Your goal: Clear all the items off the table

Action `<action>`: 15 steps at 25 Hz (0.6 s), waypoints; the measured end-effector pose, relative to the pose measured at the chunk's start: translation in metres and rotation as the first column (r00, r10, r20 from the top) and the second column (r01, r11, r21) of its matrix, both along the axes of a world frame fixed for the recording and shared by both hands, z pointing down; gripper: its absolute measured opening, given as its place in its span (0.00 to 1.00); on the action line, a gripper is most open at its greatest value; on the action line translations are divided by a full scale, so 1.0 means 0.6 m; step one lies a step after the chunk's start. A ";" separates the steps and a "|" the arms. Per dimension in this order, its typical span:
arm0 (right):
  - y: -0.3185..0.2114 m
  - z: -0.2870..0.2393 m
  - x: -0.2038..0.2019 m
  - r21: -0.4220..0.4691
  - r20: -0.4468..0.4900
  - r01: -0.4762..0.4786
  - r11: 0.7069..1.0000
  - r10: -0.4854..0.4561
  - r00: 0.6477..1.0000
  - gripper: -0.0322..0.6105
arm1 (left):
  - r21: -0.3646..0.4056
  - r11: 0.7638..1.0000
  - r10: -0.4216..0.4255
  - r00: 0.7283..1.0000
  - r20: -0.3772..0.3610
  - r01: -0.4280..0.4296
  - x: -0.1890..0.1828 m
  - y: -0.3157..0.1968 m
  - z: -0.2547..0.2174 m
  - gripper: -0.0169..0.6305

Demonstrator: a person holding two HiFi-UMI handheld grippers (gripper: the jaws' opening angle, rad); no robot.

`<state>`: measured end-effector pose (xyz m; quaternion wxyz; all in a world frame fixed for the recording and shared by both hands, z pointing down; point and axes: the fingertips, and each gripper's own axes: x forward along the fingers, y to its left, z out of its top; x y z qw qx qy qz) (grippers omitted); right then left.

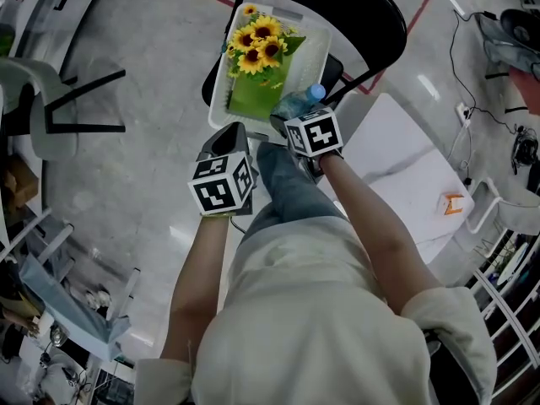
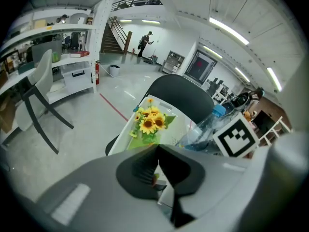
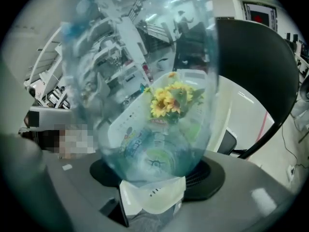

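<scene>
Head view shows me standing over a black chair (image 1: 375, 11) with a white basket (image 1: 221, 87) on its seat, a gripper in each hand held at the basket's near edge. My right gripper (image 1: 291, 115) grasps the bottle (image 1: 299, 102), its jaws spread part-way around the body. The bottle is clear plastic with a faint blue tint and a blue cap (image 1: 316, 91), and the cap end points away from me, over the basket's near rim. In the right gripper view the bottle fills almost the whole picture. Its wall is see-through and glossy, the room's lights and shelves smear across it, and a pale label sits low down by my jaws. Through the plastic I can make out the sunflowers (image 1: 257, 45), yellow heads over a green base, lying inside the basket. My left gripper (image 1: 230, 133) is clenched, the two jaws meeting, with nothing that I can see between them; it hangs just left of the right one, by the basket's near corner. The white table (image 1: 396, 163) lies to my right, beside the chair, with a small orange carton (image 1: 454, 202) near its far edge.
</scene>
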<state>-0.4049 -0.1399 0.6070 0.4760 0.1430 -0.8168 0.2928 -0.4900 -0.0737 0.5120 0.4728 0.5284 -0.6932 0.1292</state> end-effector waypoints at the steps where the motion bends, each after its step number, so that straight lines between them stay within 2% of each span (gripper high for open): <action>1: -0.002 0.007 -0.002 -0.010 -0.009 -0.003 1.000 0.003 1.000 0.56 | -0.003 1.000 0.004 1.000 -0.002 -0.004 -0.001 -0.004 0.003 0.04; 11: -0.016 0.064 -0.024 -0.104 -0.085 -0.081 0.991 0.072 0.994 0.57 | -0.020 0.999 0.031 0.999 -0.023 -0.031 -0.009 -0.025 0.024 0.04; 15: -0.017 0.072 -0.030 -0.114 -0.102 -0.089 0.990 0.077 0.992 0.57 | -0.026 0.999 0.034 0.999 -0.026 -0.035 -0.013 -0.027 0.028 0.04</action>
